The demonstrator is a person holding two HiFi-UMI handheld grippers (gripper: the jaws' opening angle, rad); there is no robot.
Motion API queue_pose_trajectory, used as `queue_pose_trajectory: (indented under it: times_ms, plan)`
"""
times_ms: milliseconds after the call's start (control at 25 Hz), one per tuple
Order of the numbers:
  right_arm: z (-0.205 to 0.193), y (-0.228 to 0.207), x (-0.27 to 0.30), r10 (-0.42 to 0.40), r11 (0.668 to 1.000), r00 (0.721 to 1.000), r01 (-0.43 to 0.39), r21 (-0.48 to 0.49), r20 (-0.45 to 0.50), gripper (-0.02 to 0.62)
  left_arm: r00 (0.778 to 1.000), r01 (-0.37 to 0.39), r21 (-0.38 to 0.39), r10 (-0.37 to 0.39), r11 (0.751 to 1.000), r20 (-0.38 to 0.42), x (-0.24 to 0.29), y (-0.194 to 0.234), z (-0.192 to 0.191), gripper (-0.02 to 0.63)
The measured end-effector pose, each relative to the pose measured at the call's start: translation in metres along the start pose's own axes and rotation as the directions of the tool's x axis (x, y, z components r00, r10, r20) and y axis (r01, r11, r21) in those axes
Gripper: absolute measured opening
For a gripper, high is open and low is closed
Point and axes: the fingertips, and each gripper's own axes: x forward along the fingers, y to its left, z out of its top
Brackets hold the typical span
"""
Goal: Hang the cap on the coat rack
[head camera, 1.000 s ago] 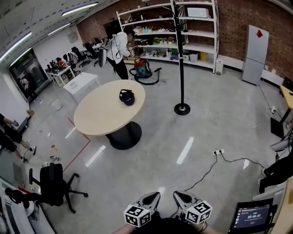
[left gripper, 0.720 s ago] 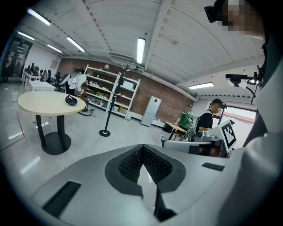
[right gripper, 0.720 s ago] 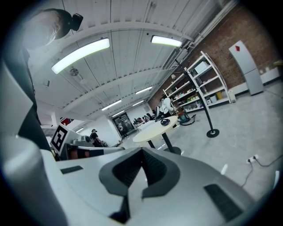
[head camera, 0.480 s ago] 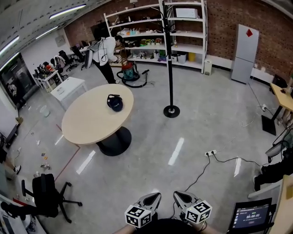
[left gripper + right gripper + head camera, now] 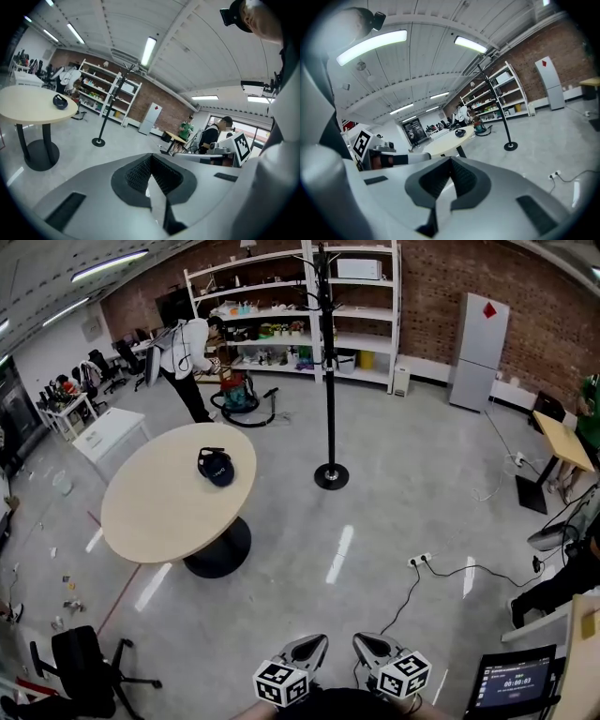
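While the dark cap [image 5: 217,467] lies on the round beige tabletop [image 5: 155,517], the left gripper [image 5: 316,641] and right gripper [image 5: 362,641] have jaws closed, empty.

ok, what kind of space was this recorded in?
Probably an open lab or workshop-style office: stocked white shelving against a brick wall, an office chair on polished bare floor, and a power strip with trailing cables.

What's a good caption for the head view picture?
Dark cap lying on a round table, coat rack standing nearby.
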Motion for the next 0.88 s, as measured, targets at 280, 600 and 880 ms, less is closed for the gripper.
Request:
queue_pose_trajectory:
  times_ms: [280, 600, 880]
  plan:
    - [0.0, 0.026, 0.066, 0.001, 1.0, 0.998, -0.002, -0.024, -0.066, 0.002, 1.0, -0.012, -0.054, 0.012, 0.998, 0.014, -0.017, 0.067, 0.015, 0.003]
    - [-0.001, 0.059, 0.124, 0.041, 0.995, 0.991, -0.053, -0.087, -0.13, 0.002, 0.997, -0.056, -0.118, 0.062, 0.991, 0.044, -0.043, 0.125, 0.023, 0.003]
    - [-0.009, 0.069, 0.145, 0.098, 0.991, 0.978, -0.114, -0.074, -0.182, 0.002, 0.99, -0.119, -0.162, 0.129, 0.98, 0.054, -0.059, 0.144, 0.016, 0.003]
